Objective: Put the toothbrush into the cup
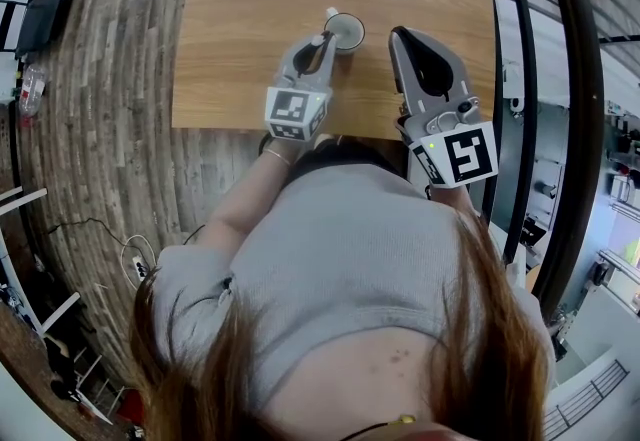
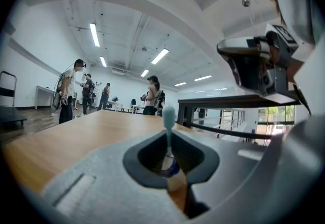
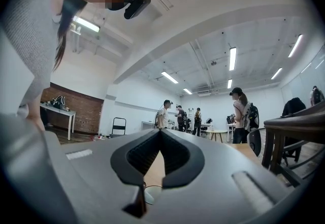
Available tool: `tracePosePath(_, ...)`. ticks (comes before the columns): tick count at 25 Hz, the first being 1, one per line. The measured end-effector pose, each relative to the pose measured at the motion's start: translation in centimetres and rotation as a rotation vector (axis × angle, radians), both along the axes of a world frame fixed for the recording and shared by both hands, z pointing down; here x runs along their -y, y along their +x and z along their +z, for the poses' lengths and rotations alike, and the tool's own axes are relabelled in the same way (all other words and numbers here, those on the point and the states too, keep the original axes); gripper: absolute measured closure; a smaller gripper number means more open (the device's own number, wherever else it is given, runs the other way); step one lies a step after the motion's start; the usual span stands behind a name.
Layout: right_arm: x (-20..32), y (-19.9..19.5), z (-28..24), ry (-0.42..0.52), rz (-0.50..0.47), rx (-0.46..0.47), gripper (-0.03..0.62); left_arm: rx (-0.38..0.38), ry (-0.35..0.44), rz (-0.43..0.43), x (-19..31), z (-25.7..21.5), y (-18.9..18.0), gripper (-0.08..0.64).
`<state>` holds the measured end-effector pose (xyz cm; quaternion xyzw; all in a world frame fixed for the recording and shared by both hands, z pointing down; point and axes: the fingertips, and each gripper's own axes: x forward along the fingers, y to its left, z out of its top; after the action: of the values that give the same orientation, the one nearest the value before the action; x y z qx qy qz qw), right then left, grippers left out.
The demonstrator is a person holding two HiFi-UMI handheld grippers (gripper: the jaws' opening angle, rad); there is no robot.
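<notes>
Light wooden table (image 1: 240, 49) is under both your grippers. Your right gripper (image 1: 400, 34) has its jaws together on nothing, just beside the small pale round cup (image 1: 347, 31). Your left gripper (image 1: 325, 37) is clamped on the white toothbrush with a pale teal head (image 2: 168, 116). It stands upright at the cup's rim, lower end hidden.

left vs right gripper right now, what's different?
The left gripper is shut on the toothbrush, head up; the right gripper is shut on nothing. In the head view the left gripper's tip is right by the cup, while the right gripper's tip is off to the cup's right, apart from it. Both are grey, carry marker cubes and are over the wooden table.
</notes>
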<state>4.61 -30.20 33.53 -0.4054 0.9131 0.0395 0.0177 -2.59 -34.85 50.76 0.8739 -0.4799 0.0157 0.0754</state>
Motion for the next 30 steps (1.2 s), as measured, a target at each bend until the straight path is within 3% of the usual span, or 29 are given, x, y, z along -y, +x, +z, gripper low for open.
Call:
tracePosePath(11,0.0,-0.5,0.4,-0.014,-0.024,-0.008,0.589,-0.003,0.01,0.008,0.1,0.4,0.2,0.529)
tracePosePath(12,0.0,-0.6,0.3,-0.015,-0.028,-0.008,0.589,0.002,0.008,0.009,0.1,0.5,0.2,0.5)
tracePosePath(15,-0.1,-0.8,0.4,-0.017,-0.037,-0.009,0.589,0.02,-0.007,0.01,-0.1,1.2,0.4,0.286)
tracePosePath(18,-0.1,-1.0,0.4,-0.018,-0.046,-0.011,0.589,0.032,-0.015,0.017,-0.3,1.6,0.6,0.188)
tracePosePath(30,0.2,-0.8,-0.1,-0.004,-0.048,0.002,0.589,0.053,0.035,0.026,-0.7,0.2,0.6,0.158)
